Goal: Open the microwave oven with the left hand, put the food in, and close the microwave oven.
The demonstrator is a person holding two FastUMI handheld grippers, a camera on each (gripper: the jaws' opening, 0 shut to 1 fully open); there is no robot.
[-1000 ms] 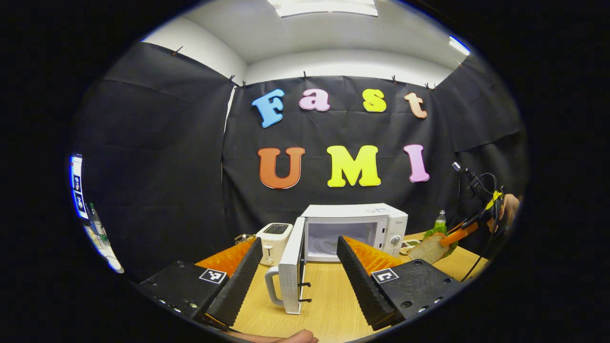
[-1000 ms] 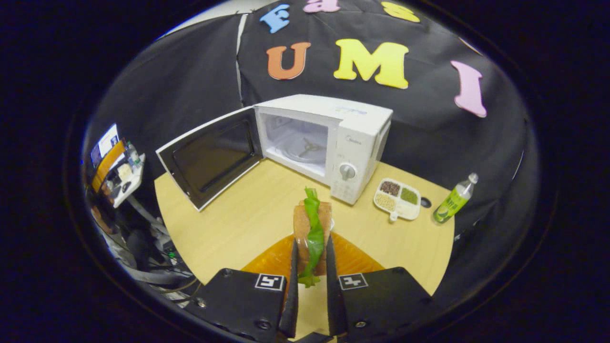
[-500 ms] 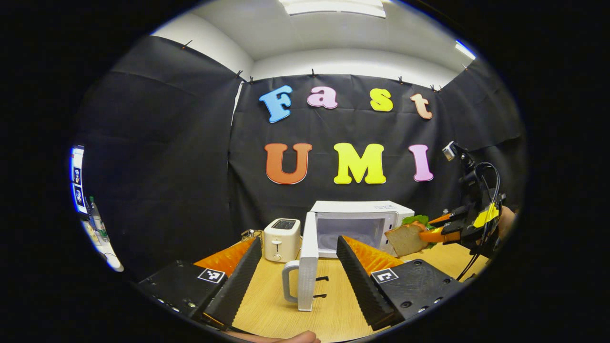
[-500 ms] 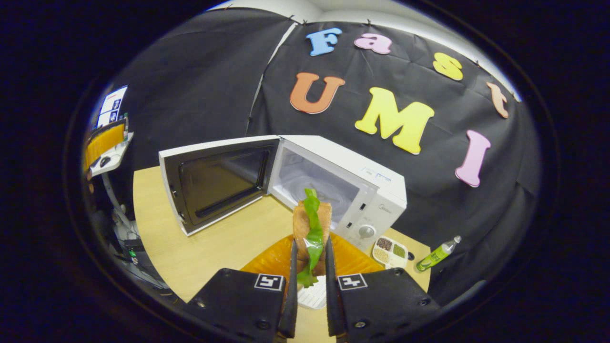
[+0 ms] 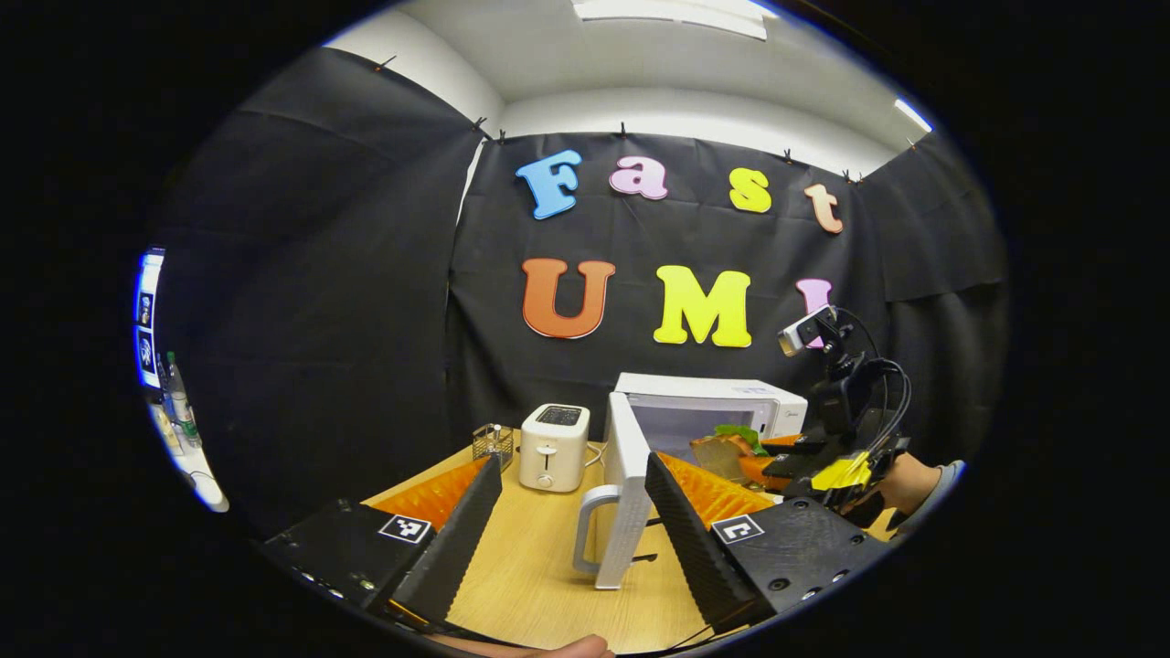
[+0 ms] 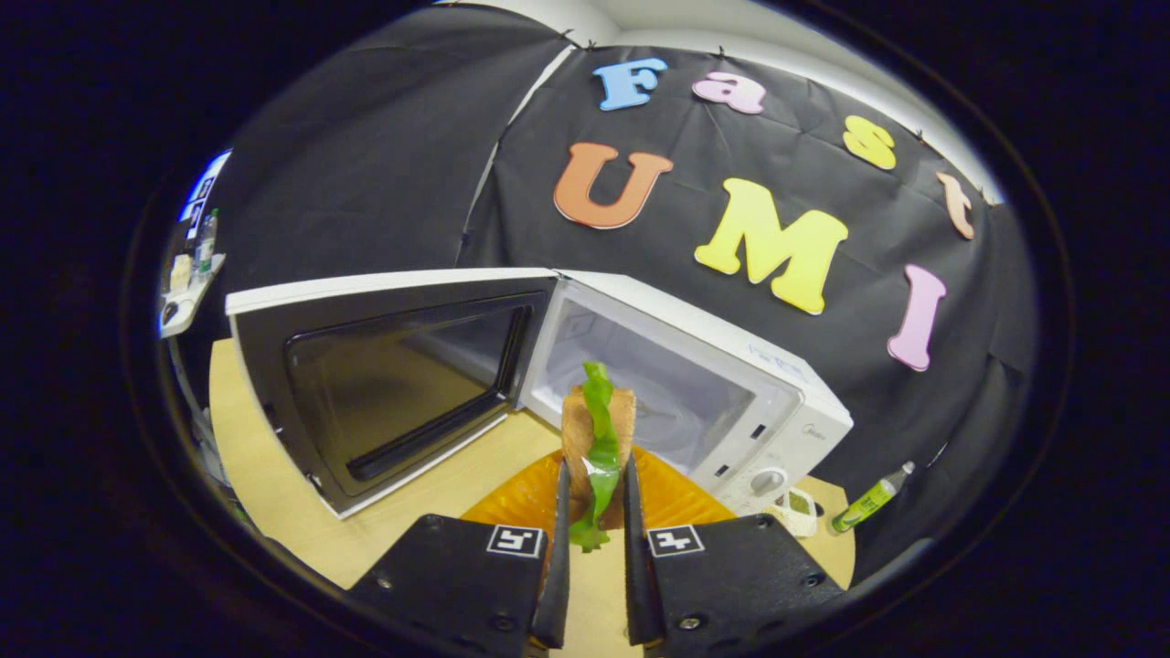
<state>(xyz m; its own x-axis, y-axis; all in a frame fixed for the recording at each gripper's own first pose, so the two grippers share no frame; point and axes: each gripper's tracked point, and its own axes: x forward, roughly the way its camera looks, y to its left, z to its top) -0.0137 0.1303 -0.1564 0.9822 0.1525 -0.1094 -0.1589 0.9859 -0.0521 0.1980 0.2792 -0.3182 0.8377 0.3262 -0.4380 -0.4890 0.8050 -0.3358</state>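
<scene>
microwave oven [image 6: 695, 366] door open; right gripper [image 6: 592, 512] clamps sandwich [image 6: 599, 429].

Each gripper carried two black wedge-shaped finger blocks with ribbed inner faces, small screws and a square black-and-white marker on top. Seen from the left gripper [image 5: 571, 512], the right gripper [image 5: 786, 452] at 3 o'clock bore a yellow patch, looping black cables and a small camera on a post; a grey sleeve [image 5: 941, 475] showed behind it.
</scene>
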